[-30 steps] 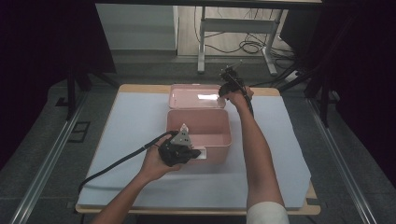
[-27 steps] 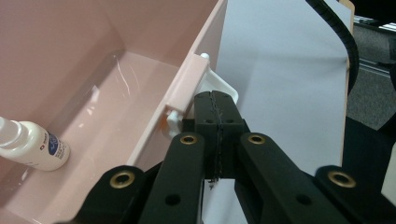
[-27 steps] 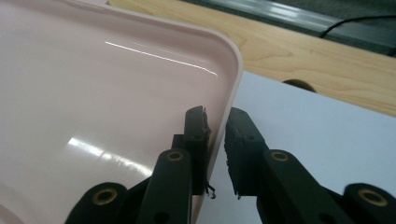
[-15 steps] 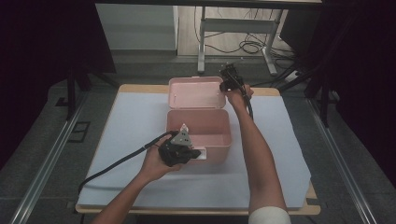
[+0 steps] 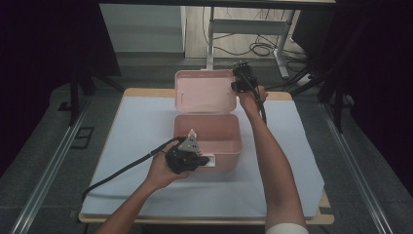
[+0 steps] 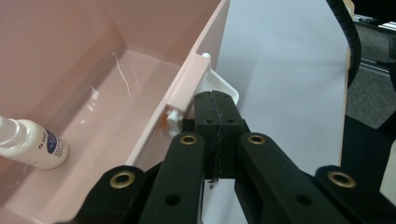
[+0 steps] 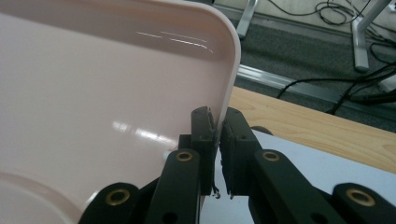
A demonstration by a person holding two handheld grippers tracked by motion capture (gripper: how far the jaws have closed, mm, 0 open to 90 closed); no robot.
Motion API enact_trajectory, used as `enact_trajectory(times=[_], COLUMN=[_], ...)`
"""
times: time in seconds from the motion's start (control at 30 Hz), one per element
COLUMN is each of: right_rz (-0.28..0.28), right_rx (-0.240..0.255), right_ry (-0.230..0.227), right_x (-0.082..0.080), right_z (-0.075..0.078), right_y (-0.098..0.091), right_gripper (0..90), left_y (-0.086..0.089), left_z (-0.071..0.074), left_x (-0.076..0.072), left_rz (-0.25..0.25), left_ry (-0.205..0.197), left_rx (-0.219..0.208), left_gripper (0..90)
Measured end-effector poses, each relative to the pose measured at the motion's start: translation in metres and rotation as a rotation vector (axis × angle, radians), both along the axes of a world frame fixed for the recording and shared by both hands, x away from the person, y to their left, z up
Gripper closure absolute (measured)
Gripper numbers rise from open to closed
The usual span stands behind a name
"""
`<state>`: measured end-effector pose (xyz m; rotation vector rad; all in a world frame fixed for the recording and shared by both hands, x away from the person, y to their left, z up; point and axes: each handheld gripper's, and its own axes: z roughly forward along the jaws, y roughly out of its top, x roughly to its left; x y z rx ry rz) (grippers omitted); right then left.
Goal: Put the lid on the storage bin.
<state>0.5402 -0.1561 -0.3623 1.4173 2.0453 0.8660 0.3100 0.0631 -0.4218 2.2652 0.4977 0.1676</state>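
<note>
A pink box (image 5: 229, 148) stands open mid-table, with a small white bottle (image 6: 32, 144) lying on its floor. Its pink lid (image 5: 202, 90) is raised on its back hinge. My right gripper (image 5: 238, 84) is at the lid's right edge. In the right gripper view its jaws (image 7: 217, 116) have just been closing and pinch the lid's (image 7: 116, 79) rim between the pads. My left gripper (image 5: 202, 160) is shut, nothing between its jaws, at the box's front wall. In the left gripper view its tips (image 6: 217, 100) are against the white latch (image 6: 226, 89).
A pale sheet (image 5: 141, 126) covers the wooden table (image 7: 303, 126), with open room left and right of the box. The left gripper's black cable (image 5: 126, 168) trails across the sheet toward the front left. Behind the table are desk legs and floor cables (image 5: 243, 48).
The right gripper has risen with the lid's edge, and the lid has swung up from a low tilt to nearly upright. The left gripper has stayed at the box's front.
</note>
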Motion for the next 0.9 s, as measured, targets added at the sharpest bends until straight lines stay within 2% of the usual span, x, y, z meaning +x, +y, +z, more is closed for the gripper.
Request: enact_trajectory(times=[0.5, 0.9], right_rz=[-0.002, -0.012], right_rx=[-0.009, -0.014], right_ry=[-0.082, -0.158], right_x=[-0.026, -0.047], right_z=[0.017, 0.022], right_y=[-0.004, -0.007], right_gripper=[84.9, 85.0], left_y=[0.002, 0.002], left_z=[-0.001, -0.001], left_x=[-0.001, -0.001], left_rz=[-0.001, -0.003], left_ry=[-0.001, 0.005], left_rx=[0.0, -0.008], left_gripper=[90.0, 90.0])
